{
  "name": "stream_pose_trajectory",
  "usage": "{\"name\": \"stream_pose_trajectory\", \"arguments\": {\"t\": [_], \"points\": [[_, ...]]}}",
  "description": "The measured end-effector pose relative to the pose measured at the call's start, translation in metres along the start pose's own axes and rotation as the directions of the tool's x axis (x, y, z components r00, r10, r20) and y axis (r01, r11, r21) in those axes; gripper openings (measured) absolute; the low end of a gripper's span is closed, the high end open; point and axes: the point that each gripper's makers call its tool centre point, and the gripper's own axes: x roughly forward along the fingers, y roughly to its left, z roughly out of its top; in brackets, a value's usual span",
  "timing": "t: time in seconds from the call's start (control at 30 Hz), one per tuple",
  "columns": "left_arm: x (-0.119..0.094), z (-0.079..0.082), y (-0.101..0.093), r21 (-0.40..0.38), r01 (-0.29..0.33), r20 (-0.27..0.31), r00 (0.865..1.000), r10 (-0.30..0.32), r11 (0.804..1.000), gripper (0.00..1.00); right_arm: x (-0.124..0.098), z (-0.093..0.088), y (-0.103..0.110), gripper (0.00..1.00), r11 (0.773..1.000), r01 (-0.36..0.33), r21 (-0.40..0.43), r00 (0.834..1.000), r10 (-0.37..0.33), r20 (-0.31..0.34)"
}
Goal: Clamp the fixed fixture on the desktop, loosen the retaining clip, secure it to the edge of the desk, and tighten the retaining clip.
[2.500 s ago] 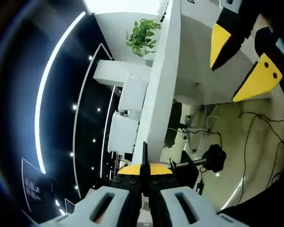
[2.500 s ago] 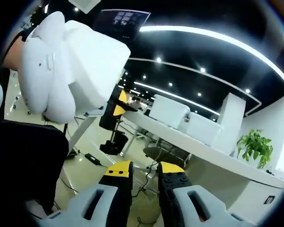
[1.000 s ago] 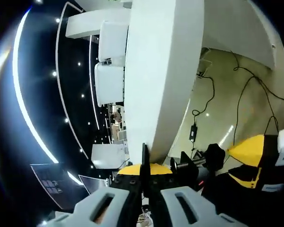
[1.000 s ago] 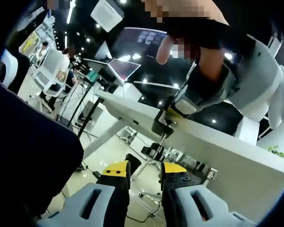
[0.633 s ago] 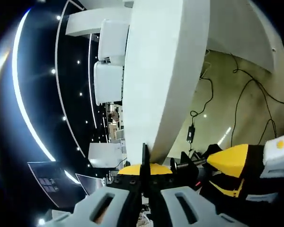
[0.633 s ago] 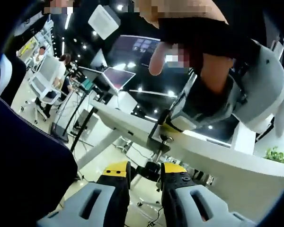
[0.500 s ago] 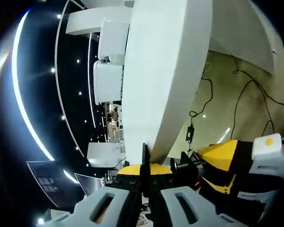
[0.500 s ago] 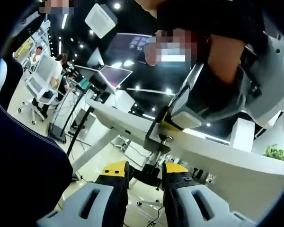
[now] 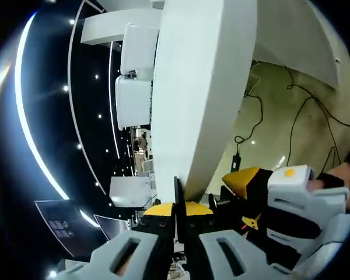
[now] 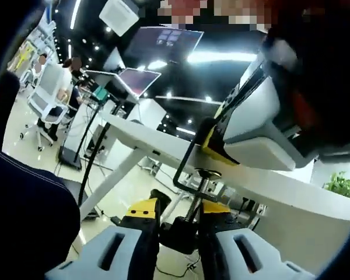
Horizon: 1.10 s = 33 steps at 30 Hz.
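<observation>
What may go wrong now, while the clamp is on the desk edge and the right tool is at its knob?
1. The right tool grips the black knob only at its tips; it may slip when turning.
2. The screw pad seems not yet pressed against the desk, so the clamp could shift if the left tool loosens.

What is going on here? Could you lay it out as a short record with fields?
Setting: office, white desk seen from below
Fixture: black C-clamp hooked over the desk edge
Left gripper: shut on the clamp's top, at the desk edge
Right gripper: jaws either side of the black screw knob under the desk
Tightness of grip on knob: cannot tell
</observation>
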Motion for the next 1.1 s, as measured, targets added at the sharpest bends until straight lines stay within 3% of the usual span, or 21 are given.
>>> {"name": "stream_pose_trajectory", "arguments": {"t": [0.03, 0.17, 0.2, 0.3, 0.4, 0.57, 0.73, 0.83, 0.9, 0.97, 1.0, 1.07, 1.1], "points": [[-0.001, 0.000, 0.001, 0.001, -0.002, 0.001, 1.000, 0.002, 1.000, 0.04, 0.000, -0.002, -0.001, 0.22, 0.999, -0.005, 0.053, 1.000, 0.006, -0.018], [0.000, 0.000, 0.003, -0.028, 0.005, -0.002, 1.000, -0.005, 1.000, 0.05, 0.000, -0.001, -0.009, 0.20, 1.000, 0.003, -0.001, 1.000, -0.003, 0.006], [0.000, -0.001, 0.003, -0.066, 0.013, 0.001, 1.000, -0.013, 0.998, 0.05, 0.000, 0.001, -0.014, 0.20, 1.000, 0.021, -0.018, 1.000, -0.021, 0.022], [0.001, -0.004, 0.004, -0.099, 0.025, 0.033, 0.999, -0.022, 0.995, 0.06, 0.000, 0.002, -0.017, 0.19, 0.997, 0.031, -0.066, 0.999, -0.028, 0.033], [0.002, -0.003, 0.002, -0.090, 0.019, 0.043, 0.999, -0.015, 0.996, 0.06, 0.000, 0.003, -0.012, 0.20, 0.999, 0.027, -0.038, 0.999, -0.025, 0.033], [0.001, -0.003, 0.003, -0.136, 0.004, 0.105, 0.994, 0.010, 0.991, 0.06, 0.001, 0.003, -0.012, 0.20, 0.992, 0.046, -0.115, 0.998, -0.039, 0.058], [-0.001, -0.005, 0.004, -0.208, 0.039, 0.171, 0.985, -0.003, 0.977, 0.07, 0.002, 0.006, -0.013, 0.19, 0.990, 0.044, -0.136, 0.997, -0.035, 0.063], [-0.002, -0.004, 0.004, -0.218, 0.063, 0.218, 0.976, -0.014, 0.974, 0.08, 0.002, 0.006, -0.014, 0.19, 0.984, 0.050, -0.168, 0.997, -0.039, 0.072], [-0.002, 0.000, 0.003, -0.192, 0.092, 0.287, 0.957, -0.034, 0.977, 0.09, 0.004, 0.006, -0.013, 0.19, 0.985, 0.047, -0.167, 0.997, -0.035, 0.076], [-0.005, 0.003, 0.001, -0.094, 0.070, 0.343, 0.939, -0.034, 0.993, 0.10, 0.004, 0.004, -0.013, 0.18, 0.999, 0.021, -0.040, 0.998, -0.019, 0.052], [-0.007, 0.006, -0.001, -0.066, 0.069, 0.382, 0.923, -0.038, 0.995, 0.12, 0.004, -0.005, -0.020, 0.18, 0.998, 0.055, -0.023, 0.998, -0.055, 0.011], [-0.007, 0.003, -0.003, -0.109, 0.075, 0.398, 0.917, -0.025, 0.991, 0.13, 0.008, 0.009, -0.022, 0.12, 0.997, 0.053, -0.062, 0.993, -0.046, 0.107], [-0.007, 0.002, -0.001, -0.118, 0.069, 0.397, 0.918, -0.016, 0.991, 0.13, 0.014, -0.002, -0.020, 0.12, 0.999, 0.025, -0.033, 0.997, -0.023, 0.068]]}}
